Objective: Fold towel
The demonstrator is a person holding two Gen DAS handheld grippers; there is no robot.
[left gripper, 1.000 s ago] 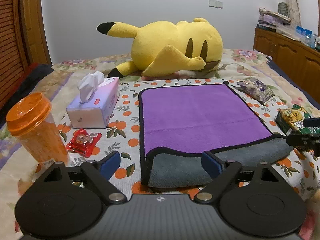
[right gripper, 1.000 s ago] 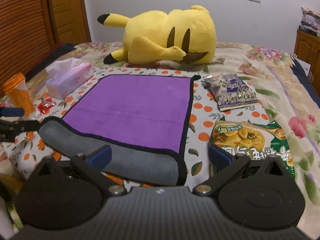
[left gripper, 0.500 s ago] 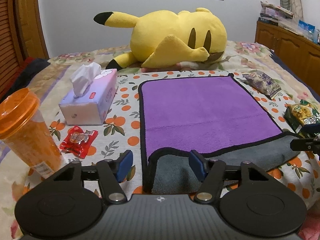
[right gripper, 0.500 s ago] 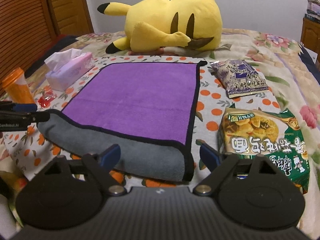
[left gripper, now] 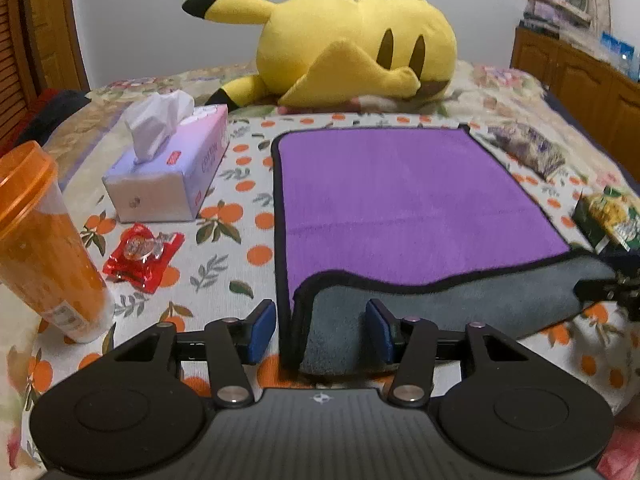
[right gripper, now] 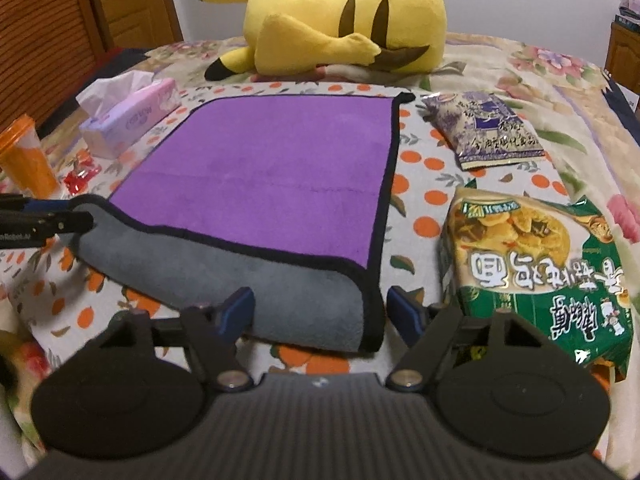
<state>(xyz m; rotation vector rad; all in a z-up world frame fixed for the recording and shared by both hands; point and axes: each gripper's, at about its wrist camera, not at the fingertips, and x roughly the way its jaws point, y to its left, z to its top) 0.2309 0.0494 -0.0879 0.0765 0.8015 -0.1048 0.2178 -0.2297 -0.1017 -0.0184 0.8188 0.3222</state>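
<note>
Left tongs (left gripper: 322, 330) and right tongs (right gripper: 320, 314) straddle towel (left gripper: 400, 204) corners, unclenched

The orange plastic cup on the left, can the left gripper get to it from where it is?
Probably yes: the left gripper is open, straddling the purple towel's grey corner, and only bare bedspread separates it from the orange plastic cup.

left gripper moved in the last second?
Yes. The left gripper advanced toward the towel; its near left corner now sits between narrower but open jaws, and the tissue box looks nearer.
</note>
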